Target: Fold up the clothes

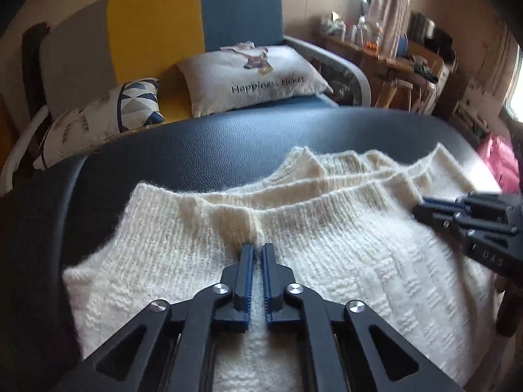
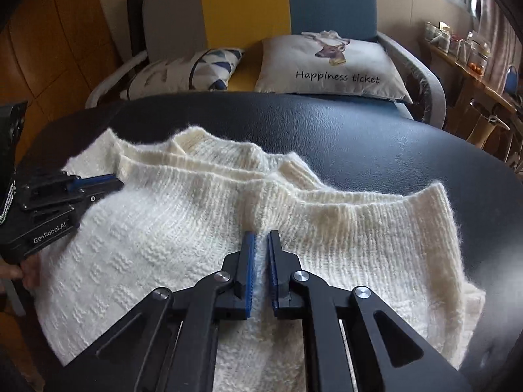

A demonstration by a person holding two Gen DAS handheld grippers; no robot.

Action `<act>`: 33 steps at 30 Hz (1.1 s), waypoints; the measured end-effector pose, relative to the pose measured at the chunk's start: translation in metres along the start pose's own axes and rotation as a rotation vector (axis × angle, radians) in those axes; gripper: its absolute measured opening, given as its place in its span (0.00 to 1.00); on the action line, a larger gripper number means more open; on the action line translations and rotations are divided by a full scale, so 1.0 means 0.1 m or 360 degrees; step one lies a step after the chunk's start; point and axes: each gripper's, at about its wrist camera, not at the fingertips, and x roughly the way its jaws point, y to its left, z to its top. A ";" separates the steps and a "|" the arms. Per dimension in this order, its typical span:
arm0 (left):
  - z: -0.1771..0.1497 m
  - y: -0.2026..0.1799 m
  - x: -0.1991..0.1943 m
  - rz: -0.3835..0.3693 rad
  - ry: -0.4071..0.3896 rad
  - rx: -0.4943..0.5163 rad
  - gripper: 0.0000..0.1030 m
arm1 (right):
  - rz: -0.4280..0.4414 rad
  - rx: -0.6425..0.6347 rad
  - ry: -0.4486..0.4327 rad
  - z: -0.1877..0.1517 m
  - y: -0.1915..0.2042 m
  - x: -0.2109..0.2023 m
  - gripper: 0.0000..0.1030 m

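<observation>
Left gripper lies low at 6 o'clock, its fingers pinching a ridge of the cream sweater. Right gripper does likewise, its jaws nearly together on the knit. The sweater lies spread on the black table, ribbed hem toward 12. Only the right view shows the left unit's "GenRobot.AI" label. Beyond, at 12, a deer pillow.

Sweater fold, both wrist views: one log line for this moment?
stage: mid-fold | left tongs: shut on cream sweater | right tongs: shut on cream sweater | surface: black tabletop | ribbed edges stacked
</observation>
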 end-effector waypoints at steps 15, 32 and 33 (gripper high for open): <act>0.10 0.23 0.12 -0.0082 -0.0016 -0.0248 0.08 | -0.0066 0.0015 -0.0010 -0.07 -0.04 0.15 0.11; -0.37 0.33 -0.25 -0.0033 -0.0164 -0.0280 0.18 | -0.0029 0.0163 -0.0148 -0.63 -0.27 -0.29 0.55; -0.41 0.33 -0.27 -0.0049 -0.0162 -0.0283 0.18 | -0.0025 0.0164 -0.0131 -0.63 -0.26 -0.35 0.55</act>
